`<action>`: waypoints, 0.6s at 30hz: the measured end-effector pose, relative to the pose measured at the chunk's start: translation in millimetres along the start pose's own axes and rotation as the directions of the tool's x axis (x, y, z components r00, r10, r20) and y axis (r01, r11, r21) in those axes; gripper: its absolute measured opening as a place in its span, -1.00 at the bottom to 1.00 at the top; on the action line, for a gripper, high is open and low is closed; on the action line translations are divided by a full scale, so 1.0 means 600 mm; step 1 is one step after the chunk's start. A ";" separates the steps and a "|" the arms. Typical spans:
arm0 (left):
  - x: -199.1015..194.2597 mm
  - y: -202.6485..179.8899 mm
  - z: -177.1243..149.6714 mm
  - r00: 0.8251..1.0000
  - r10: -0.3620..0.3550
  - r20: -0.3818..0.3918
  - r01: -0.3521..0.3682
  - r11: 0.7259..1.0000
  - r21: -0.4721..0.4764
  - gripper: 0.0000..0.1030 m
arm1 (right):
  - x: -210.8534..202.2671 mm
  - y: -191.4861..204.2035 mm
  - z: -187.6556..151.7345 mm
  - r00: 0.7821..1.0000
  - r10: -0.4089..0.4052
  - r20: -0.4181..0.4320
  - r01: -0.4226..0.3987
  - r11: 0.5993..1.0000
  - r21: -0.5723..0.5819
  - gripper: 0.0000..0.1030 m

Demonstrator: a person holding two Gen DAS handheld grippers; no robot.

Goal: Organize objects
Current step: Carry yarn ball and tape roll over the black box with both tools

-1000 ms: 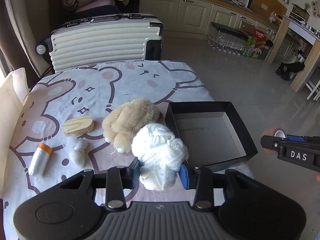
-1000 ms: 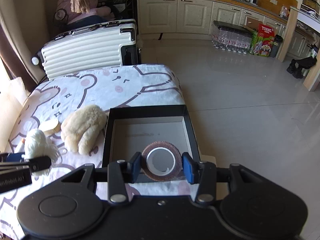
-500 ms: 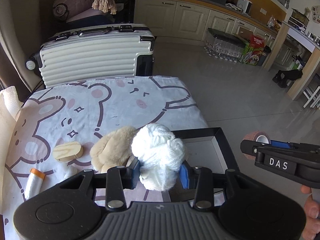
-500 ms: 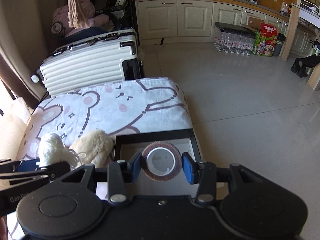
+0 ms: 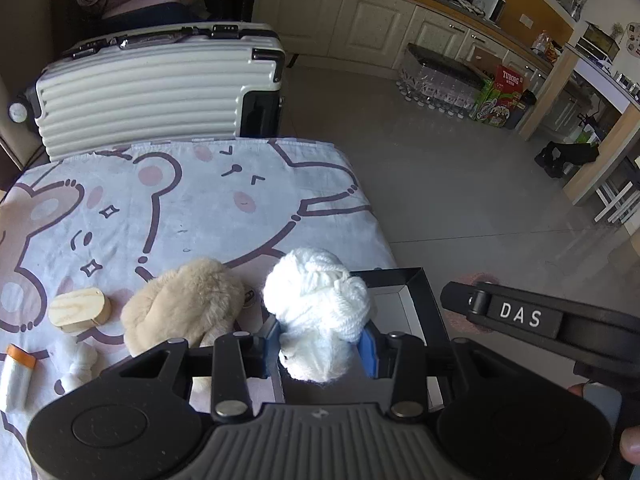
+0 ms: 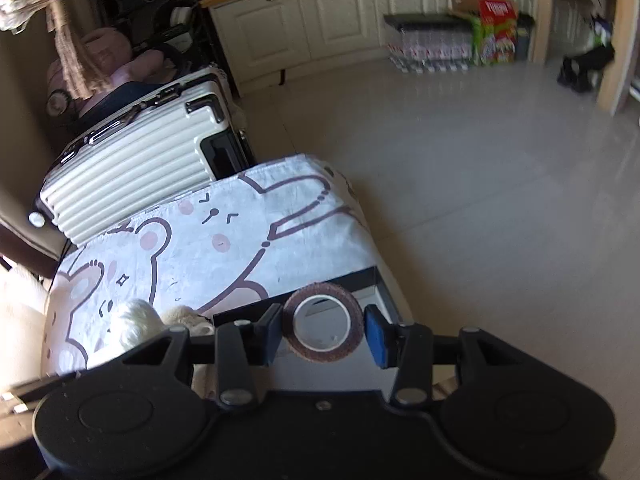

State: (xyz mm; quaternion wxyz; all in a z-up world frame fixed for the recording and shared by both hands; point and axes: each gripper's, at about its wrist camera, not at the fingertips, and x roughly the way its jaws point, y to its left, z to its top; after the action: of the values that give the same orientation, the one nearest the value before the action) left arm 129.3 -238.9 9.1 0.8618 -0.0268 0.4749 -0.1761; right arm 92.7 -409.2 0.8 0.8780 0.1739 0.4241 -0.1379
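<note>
Left gripper [image 5: 320, 346] clamps white yarn [image 5: 318, 304] beside plush toy [image 5: 182, 306], above black box [image 5: 420, 304].

Each matte black plastic gripper [image 5: 320, 354] [image 6: 323, 336] has blue finger pads [image 5: 366, 350], silver screws and round side discs, one bearing white "DAS" lettering [image 5: 520, 315].

R tongs [image 6: 323, 334] clamp a brown tape roll [image 6: 323, 328] w/ white core, pads on either side, roll facing the camera. Behind & below it sits the black box [image 6: 376, 276] (only its far rim & part of the pale inside show) at the counter's right edge. Bear-print cloth [image 6: 224, 240] covers the counter. White yarn ball [image 6: 134, 322] & beige plush toy [image 6: 182, 314] show at lower left, just beside each other. Cream ribbed suitcase [image 6: 132, 168] stands beyond the counter; tiled floor [image 6: 480, 184] to the right.
</note>
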 end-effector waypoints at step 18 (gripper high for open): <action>0.171 -0.015 -0.056 0.970 -0.077 -0.230 0.074 0.997 -0.018 -0.20 | 0.139 -0.049 -0.053 0.976 -0.107 -0.191 0.114 0.993 0.024 -0.14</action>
State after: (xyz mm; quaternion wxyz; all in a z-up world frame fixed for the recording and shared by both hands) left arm 149.1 -277.0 -90.3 0.7934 -0.0283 0.5712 -0.2085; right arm 109.6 -430.4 -89.3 0.8215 0.1779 0.5122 -0.1766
